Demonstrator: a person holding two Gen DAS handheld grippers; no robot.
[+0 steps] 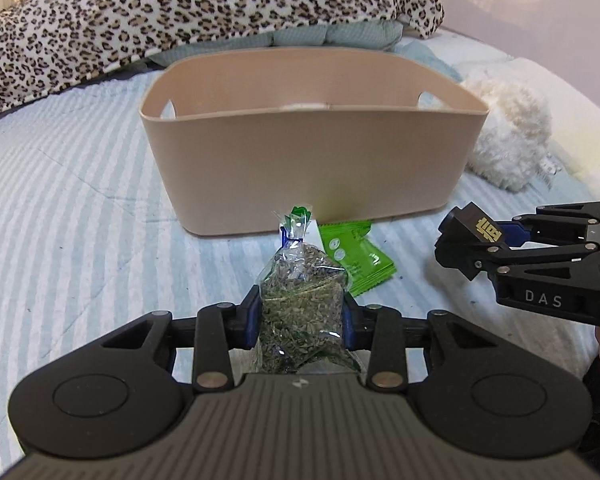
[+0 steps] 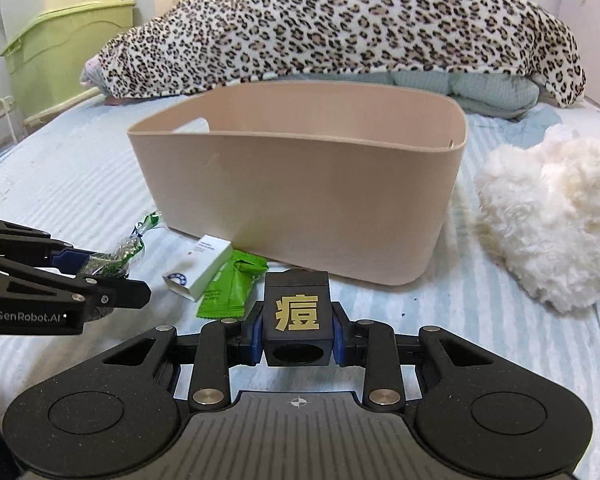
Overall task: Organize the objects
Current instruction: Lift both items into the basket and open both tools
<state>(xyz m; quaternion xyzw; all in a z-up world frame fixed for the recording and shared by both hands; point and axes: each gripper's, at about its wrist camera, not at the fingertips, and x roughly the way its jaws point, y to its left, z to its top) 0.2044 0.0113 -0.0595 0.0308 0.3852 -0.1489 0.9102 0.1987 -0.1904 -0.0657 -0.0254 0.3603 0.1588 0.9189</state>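
Note:
My left gripper (image 1: 300,316) is shut on a clear bag of dried herbs (image 1: 302,296), held just above the bed in front of a beige bin (image 1: 312,148). The same bag (image 2: 112,258) and left gripper (image 2: 112,276) show at the left of the right wrist view. My right gripper (image 2: 298,336) is shut on a black cube with a gold character (image 2: 297,312); it also shows at the right of the left wrist view (image 1: 466,240). Green sachets (image 2: 228,286) and a small white box (image 2: 200,266) lie on the bed before the bin (image 2: 300,200).
A white fluffy toy (image 2: 552,216) lies right of the bin. A leopard-print blanket (image 2: 340,28) is piled behind it. Green storage boxes (image 2: 64,44) stand at the far left beside the striped bed (image 2: 60,184).

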